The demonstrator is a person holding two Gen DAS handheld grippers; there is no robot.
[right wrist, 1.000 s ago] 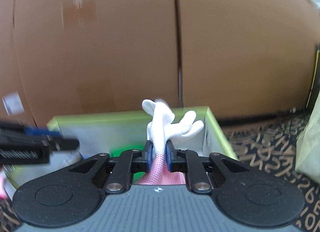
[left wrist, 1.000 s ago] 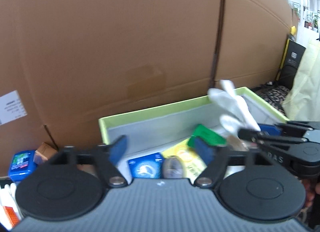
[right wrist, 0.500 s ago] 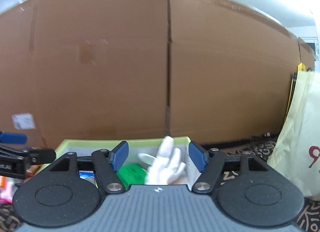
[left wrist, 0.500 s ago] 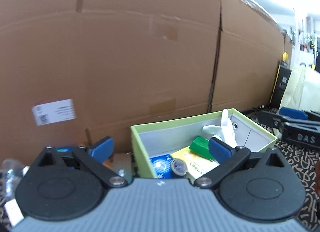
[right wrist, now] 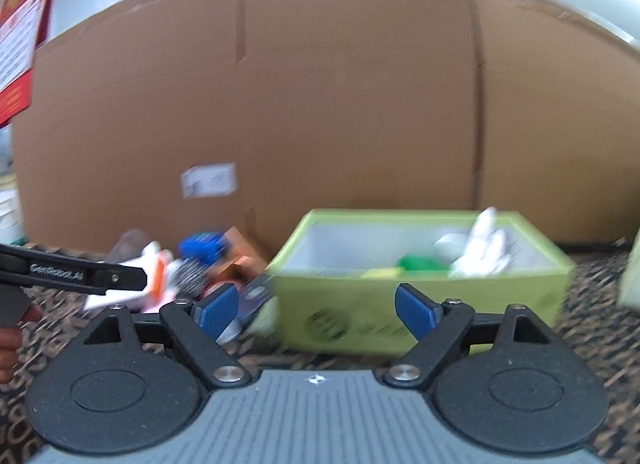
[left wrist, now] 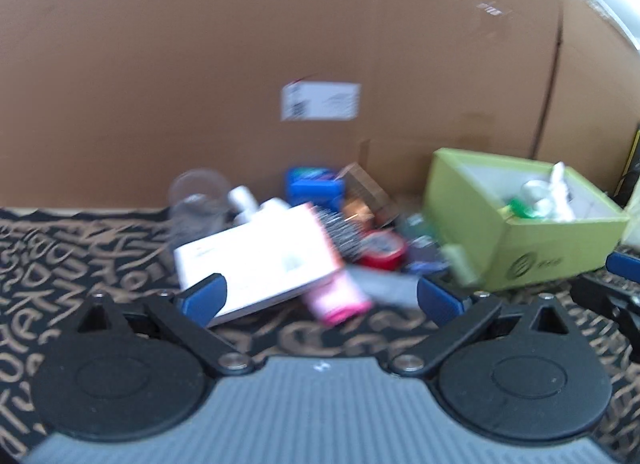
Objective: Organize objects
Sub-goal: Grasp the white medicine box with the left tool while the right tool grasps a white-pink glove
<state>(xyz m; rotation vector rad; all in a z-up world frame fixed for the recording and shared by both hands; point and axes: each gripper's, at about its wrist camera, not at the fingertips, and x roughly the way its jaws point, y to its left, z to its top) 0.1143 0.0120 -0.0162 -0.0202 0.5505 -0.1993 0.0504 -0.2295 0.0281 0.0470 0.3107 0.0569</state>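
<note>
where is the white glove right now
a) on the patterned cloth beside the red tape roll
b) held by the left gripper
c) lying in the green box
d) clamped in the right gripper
c: the white glove lies inside the green box, while the right gripper stands open and empty in front of it.

Open lime-green cardboard box (right wrist: 420, 304) upright on patterned floor, holds white glove (right wrist: 486, 250) + green item (right wrist: 420, 263). Blurry pile left of it: white booklet (left wrist: 260, 264), pink tube (left wrist: 338, 300), red tape roll (left wrist: 382, 252), blue box (left wrist: 314, 186).
</note>
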